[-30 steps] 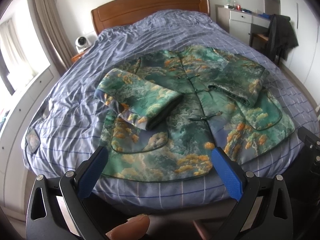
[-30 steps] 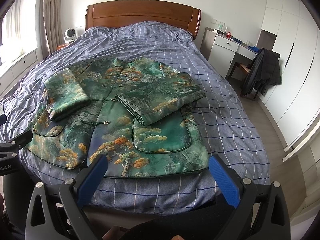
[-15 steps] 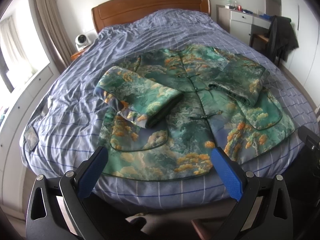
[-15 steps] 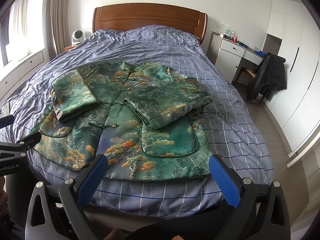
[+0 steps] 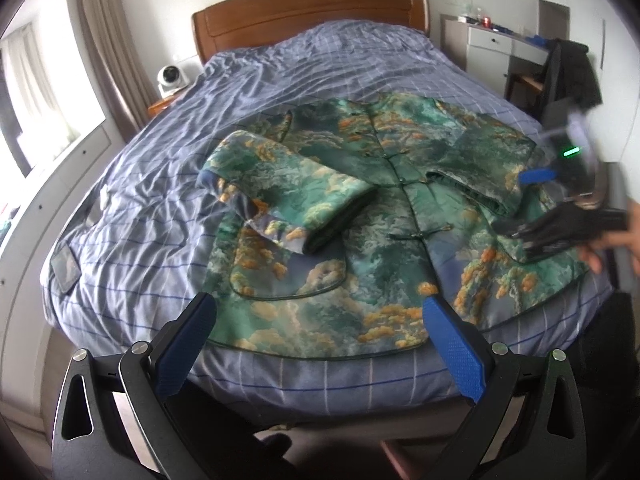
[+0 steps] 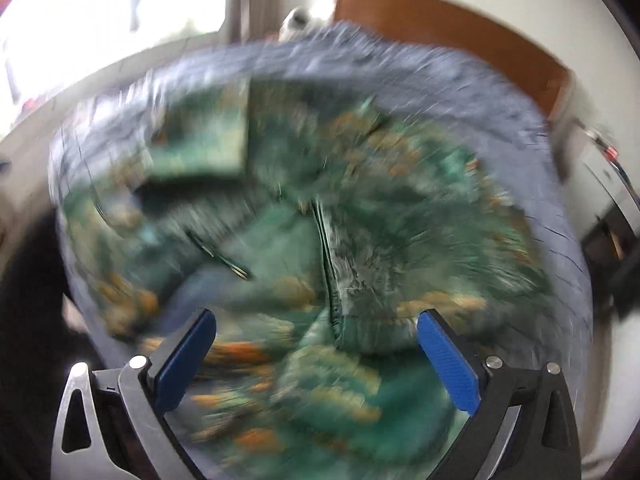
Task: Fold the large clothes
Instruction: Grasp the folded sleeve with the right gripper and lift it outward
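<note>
Jacket (image 5: pixel 360 216), green brocade with orange clouds, lies flat on the checked bedspread (image 5: pixel 140 200), collar toward the headboard (image 5: pixel 308 12), hem at the near edge; both sleeves already folded across the front. Long axis runs away from the cameras. Left gripper (image 5: pixel 316 320) hangs off the foot of the bed, jaws wide open, holding nothing, hem just ahead. Right gripper (image 6: pixel 316 332) sits over the right half, frame heavily motion-blurred, jaws wide open and empty, folded sleeve edge between them. Right one's nearer; likely next grab is that side.
</note>
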A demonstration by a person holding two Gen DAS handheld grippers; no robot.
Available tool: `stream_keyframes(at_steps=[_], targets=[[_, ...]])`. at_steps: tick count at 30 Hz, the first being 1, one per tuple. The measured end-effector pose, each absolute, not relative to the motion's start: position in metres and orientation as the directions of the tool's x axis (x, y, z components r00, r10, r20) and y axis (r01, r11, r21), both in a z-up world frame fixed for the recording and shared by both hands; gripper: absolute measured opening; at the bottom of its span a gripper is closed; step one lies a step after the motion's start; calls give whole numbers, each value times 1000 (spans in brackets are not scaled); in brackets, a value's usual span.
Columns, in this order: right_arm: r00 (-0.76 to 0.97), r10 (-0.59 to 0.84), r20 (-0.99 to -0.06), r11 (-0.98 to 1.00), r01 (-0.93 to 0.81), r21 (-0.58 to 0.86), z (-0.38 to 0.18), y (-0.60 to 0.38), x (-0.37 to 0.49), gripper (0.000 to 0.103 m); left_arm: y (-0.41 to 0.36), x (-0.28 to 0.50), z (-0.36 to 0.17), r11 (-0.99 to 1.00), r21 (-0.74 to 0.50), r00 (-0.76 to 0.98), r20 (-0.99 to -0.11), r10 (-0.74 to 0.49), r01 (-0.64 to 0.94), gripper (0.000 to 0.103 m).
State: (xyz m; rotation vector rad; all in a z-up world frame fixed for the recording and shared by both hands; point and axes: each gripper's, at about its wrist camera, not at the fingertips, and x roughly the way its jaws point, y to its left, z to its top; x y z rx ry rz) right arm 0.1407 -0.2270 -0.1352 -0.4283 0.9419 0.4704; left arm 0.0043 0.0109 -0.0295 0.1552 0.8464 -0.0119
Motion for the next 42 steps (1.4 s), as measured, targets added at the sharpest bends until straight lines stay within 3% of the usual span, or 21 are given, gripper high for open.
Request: stream_keyframes(at_steps=[5, 6, 7, 8, 9, 10, 16, 23, 31, 32, 34, 37, 42], targets=[[459, 130, -879, 838, -525, -150, -179, -238, 185, 101, 26, 6, -32, 988, 150, 647, -757, 90, 39, 103], [455, 147, -878, 857, -502, -116, -178, -246, 188, 92, 29, 5, -33, 988, 153, 647, -756, 95, 33, 103], [446, 169, -879, 868, -490, -82, -175, -251, 189, 70, 33, 6, -35, 988, 152, 643, -759, 100, 27, 103], [434, 197, -879, 884, -467, -32, -170, -259, 189, 55, 36, 6, -38, 988, 150, 638, -763, 100, 24, 103], [425, 215, -879, 895, -446, 4, -163, -266, 187, 22, 39, 9, -43, 989, 145, 625, -774, 100, 22, 103], [451, 188, -872, 911, -411, -16, -154, -273, 183, 13, 41, 10, -47, 990, 141, 614, -783, 98, 22, 103], [602, 151, -784, 962, -271, -22, -88, -326, 143, 13, 42, 22, -63, 987, 150, 582, -808, 95, 48, 103], [751, -55, -658, 998, 44, -33, -24, -437, 115, 13, 47, 35, -60, 973, 201, 624, -776, 86, 116, 103], [622, -285, -729, 901, 434, 18, -78, -578, 113, 17, 59, 78, -57, 933, 214, 636, -771, -21, 290, 103], [599, -307, -739, 885, 466, 9, -85, -590, 112, 20, 59, 87, -60, 921, 216, 630, -775, -41, 326, 103], [542, -363, -758, 848, 529, -28, -103, -606, 106, 38, 59, 108, -68, 903, 219, 603, -796, -55, 370, 103], [508, -402, -762, 817, 574, -48, -113, -606, 90, 43, 54, 138, -81, 880, 213, 566, -821, -75, 425, 102], [601, -304, -739, 875, 483, 33, -99, -559, 54, 46, 18, 176, -116, 761, 277, 519, -850, -91, 586, 102]])
